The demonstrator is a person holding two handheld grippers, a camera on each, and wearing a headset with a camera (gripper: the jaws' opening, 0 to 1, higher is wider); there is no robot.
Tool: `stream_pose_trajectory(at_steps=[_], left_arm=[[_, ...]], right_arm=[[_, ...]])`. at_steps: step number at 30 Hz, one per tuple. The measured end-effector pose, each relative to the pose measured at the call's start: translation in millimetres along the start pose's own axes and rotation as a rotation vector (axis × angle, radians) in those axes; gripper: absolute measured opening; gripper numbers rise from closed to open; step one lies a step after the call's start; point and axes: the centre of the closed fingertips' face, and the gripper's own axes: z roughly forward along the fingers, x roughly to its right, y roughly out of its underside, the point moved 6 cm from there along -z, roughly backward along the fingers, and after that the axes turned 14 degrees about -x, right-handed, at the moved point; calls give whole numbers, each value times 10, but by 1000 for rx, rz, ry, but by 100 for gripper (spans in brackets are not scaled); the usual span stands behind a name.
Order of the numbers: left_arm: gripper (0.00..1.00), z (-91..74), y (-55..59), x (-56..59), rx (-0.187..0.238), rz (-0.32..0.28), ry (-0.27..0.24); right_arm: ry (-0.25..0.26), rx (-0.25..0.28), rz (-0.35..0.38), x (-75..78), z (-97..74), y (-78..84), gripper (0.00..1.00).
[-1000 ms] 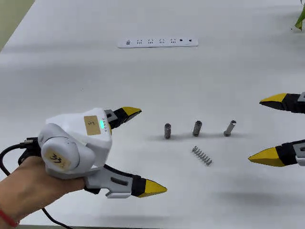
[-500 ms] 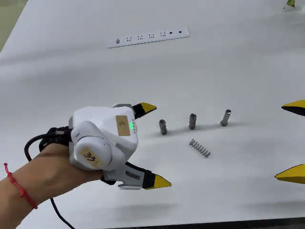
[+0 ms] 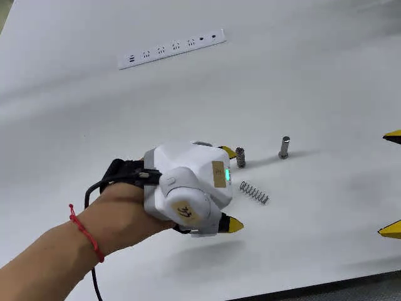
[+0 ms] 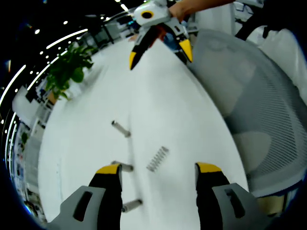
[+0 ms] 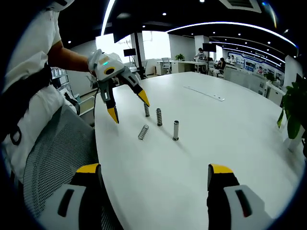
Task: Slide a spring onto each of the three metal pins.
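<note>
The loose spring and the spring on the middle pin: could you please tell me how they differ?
The loose spring lies flat on the table; the spring on the middle pin stands upright around it. The loose spring looks longer with open coils; the fitted one looks shorter and tighter. Both are grey metal coils.

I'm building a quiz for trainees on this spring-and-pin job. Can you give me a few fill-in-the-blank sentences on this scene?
1. Just ___ of the three pins is bare.
2. The loose spring lies on the table, nearer the ___ claw.
3. The left claw and right claw are both ___, holding nothing.
Missing words: one; left; open.
</note>
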Motion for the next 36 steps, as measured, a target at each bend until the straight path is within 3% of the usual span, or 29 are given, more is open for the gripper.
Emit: stream_pose_trajectory(at_steps=[2,8,11,20,31,36], left_arm=[[59,77,-11,-1,-34,55,4],[49,227,-37,-54,-95,100,10],[37,298,-34,-83,-102,77,22],[30,447,-9,-92,-168,98,49],[23,512,10,-106,-209,60,76],[20,515,39,-99,-211,-4,96]], right_arm=[[0,-2,-1,-2,-7,34,93],[1,-6,-3,9,-10,141,93],[10,-4,-7,17,-4,175,92],[17,19,2,10,-16,244,91],[32,26,18,17,-62,294,90],[36,32,25,2,-64,314,90]])
